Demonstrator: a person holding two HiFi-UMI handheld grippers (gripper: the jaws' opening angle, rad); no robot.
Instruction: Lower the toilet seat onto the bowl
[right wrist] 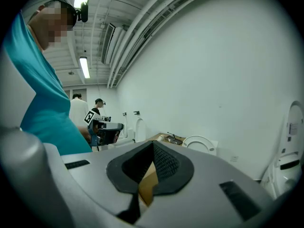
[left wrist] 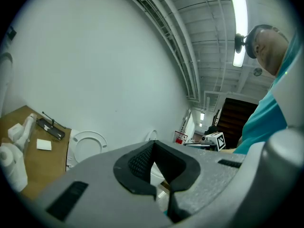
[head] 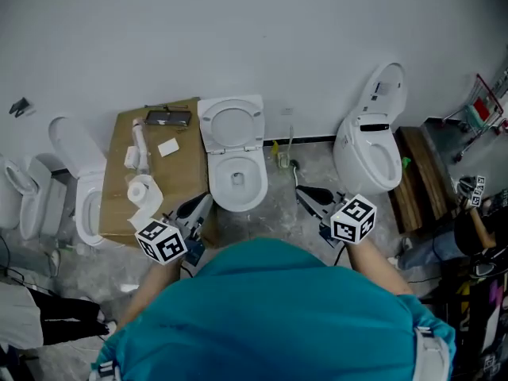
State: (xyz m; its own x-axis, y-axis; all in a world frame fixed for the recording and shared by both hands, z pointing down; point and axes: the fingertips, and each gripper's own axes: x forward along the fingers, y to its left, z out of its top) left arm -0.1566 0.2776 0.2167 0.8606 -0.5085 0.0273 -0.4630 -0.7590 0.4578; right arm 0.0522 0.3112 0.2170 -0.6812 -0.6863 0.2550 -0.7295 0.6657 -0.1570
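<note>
The middle white toilet stands against the wall; its seat point(head: 231, 125) is raised and leans back, and the bowl point(head: 238, 178) below it lies uncovered. My left gripper point(head: 205, 203) hangs shut and empty just left of the bowl's front. My right gripper point(head: 302, 193) is also shut and empty, a little right of the bowl. In the left gripper view the raised seat point(left wrist: 87, 146) shows left of the closed left gripper point(left wrist: 153, 150). In the right gripper view the same seat point(right wrist: 200, 143) sits right of the closed right gripper point(right wrist: 153, 148).
A cardboard box point(head: 178, 177) beside the bowl's left carries a toilet paper roll point(head: 143, 190) and a black device point(head: 168, 117). Another toilet point(head: 89, 205) stands further left, and one with its lid up point(head: 370, 149) to the right, by a wooden bench point(head: 421, 173). Other people point(right wrist: 78, 107) stand behind.
</note>
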